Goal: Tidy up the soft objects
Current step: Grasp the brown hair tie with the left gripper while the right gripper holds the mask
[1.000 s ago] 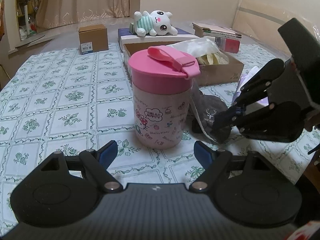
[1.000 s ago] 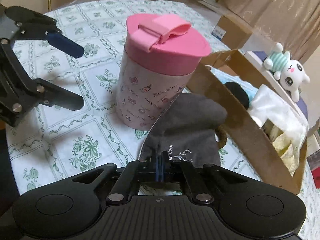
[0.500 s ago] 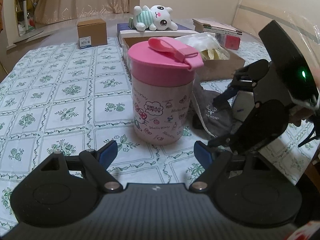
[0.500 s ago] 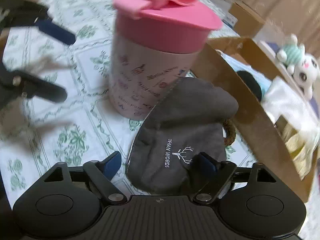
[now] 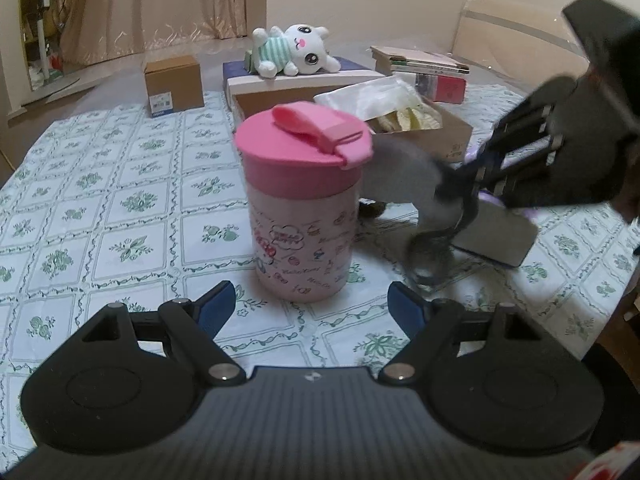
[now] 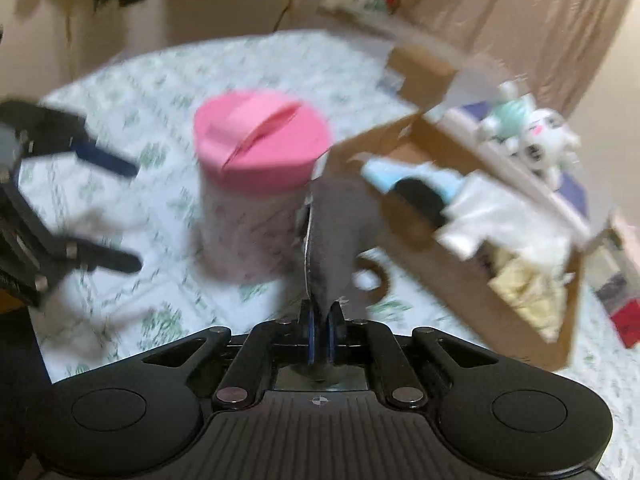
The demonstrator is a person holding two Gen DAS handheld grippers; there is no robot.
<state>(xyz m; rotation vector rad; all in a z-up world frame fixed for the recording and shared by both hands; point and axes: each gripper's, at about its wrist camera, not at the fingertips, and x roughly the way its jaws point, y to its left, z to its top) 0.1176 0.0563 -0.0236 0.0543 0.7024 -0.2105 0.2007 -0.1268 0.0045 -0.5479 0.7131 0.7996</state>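
Note:
My right gripper (image 6: pixel 320 312) is shut on the edge of a grey drawstring pouch (image 6: pixel 340 232), which hangs lifted and blurred just right of the pink-lidded cup (image 6: pixel 256 184). In the left wrist view the right gripper (image 5: pixel 468 172) holds the pouch (image 5: pixel 404 176) in the air between the cup (image 5: pixel 304 216) and an open cardboard box (image 5: pixel 452 132) that has soft items in it. My left gripper (image 5: pixel 309 292) stands open in front of the cup, touching nothing. A white plush toy (image 5: pixel 296 50) lies on a flat box at the back.
A small sealed carton (image 5: pixel 174 82) stands at the back left, and stacked books (image 5: pixel 420 64) lie at the back right. A flat brown and purple packet (image 5: pixel 496 232) lies under the right gripper. The floral tablecloth (image 5: pixel 100 200) covers the left side.
The right gripper let go of the pouch, opened over it, then shut on it again and lifted it off the table. The left gripper has kept still and open.

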